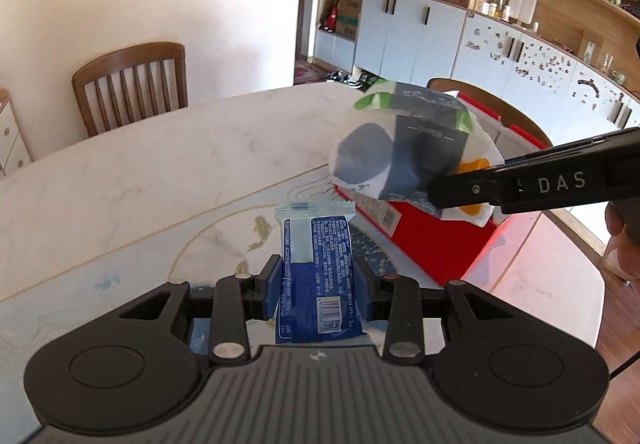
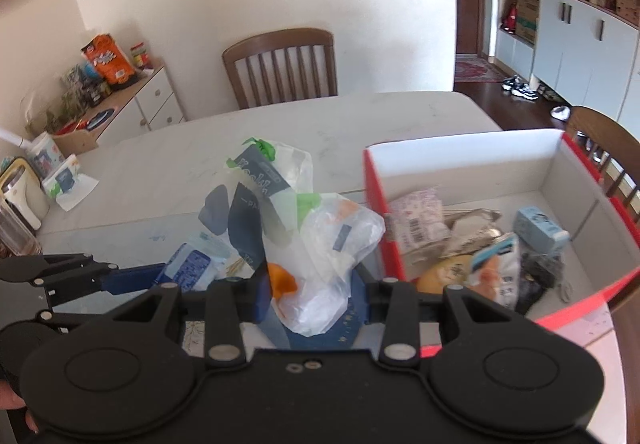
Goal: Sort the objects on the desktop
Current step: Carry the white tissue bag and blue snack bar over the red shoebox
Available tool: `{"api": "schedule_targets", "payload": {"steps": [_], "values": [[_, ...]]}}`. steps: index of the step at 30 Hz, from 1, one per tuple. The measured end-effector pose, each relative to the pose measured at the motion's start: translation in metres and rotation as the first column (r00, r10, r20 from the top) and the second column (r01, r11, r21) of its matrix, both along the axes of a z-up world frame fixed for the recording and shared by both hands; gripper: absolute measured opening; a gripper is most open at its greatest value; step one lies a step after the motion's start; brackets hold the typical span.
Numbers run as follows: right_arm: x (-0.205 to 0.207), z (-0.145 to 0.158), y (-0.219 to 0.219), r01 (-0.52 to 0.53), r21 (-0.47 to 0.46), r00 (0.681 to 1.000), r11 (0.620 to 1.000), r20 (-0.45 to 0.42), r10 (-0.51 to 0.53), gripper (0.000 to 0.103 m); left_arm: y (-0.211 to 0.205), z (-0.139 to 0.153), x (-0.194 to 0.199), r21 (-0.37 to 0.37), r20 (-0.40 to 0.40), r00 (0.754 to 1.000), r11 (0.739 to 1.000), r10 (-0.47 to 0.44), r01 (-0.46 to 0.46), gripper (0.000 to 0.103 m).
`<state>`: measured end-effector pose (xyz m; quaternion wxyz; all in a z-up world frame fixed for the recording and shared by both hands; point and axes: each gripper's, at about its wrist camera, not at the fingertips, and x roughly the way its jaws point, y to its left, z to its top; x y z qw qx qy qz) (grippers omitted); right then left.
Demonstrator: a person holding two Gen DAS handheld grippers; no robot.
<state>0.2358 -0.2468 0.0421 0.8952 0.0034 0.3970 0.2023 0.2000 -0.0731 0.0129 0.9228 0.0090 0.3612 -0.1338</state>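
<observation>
Left gripper (image 1: 316,280) clamped on a blue snack packet (image 1: 316,276), packet upright between the pads, lifted above the worktop (image 1: 140,180). Right gripper (image 2: 310,294) pinching a crumpled plastic bag (image 2: 320,244) with dark, green and orange print, bag off the worktop just left of the red box (image 2: 376,212). Red box sits on the worktop's right side, open, already holding several packets and a small light-blue carton (image 2: 540,230). Wooden chair (image 2: 282,64) beyond the worktop's far edge.
</observation>
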Motion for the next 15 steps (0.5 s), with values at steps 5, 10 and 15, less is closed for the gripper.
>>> {"api": "schedule_targets", "payload": {"steps": [5,10,15], "values": [[-0.006,0.006,-0.020,0.034,0.005,0.999,0.999,-0.001,-0.034,0.039,-0.010,0.012,-0.001,0.001,0.022,0.999,1.000,-0.025,0.025,0.036],[-0.013,0.011,-0.041,0.065,0.002,0.998,0.998,0.003,-0.065,0.039,-0.023,0.023,0.003,0.003,0.038,0.998,0.998,-0.055,0.055,0.036],[-0.012,0.012,-0.066,0.114,0.003,0.993,0.994,0.005,-0.114,0.039,-0.040,0.032,0.011,0.008,0.049,0.995,0.996,-0.091,0.090,0.036]]}}
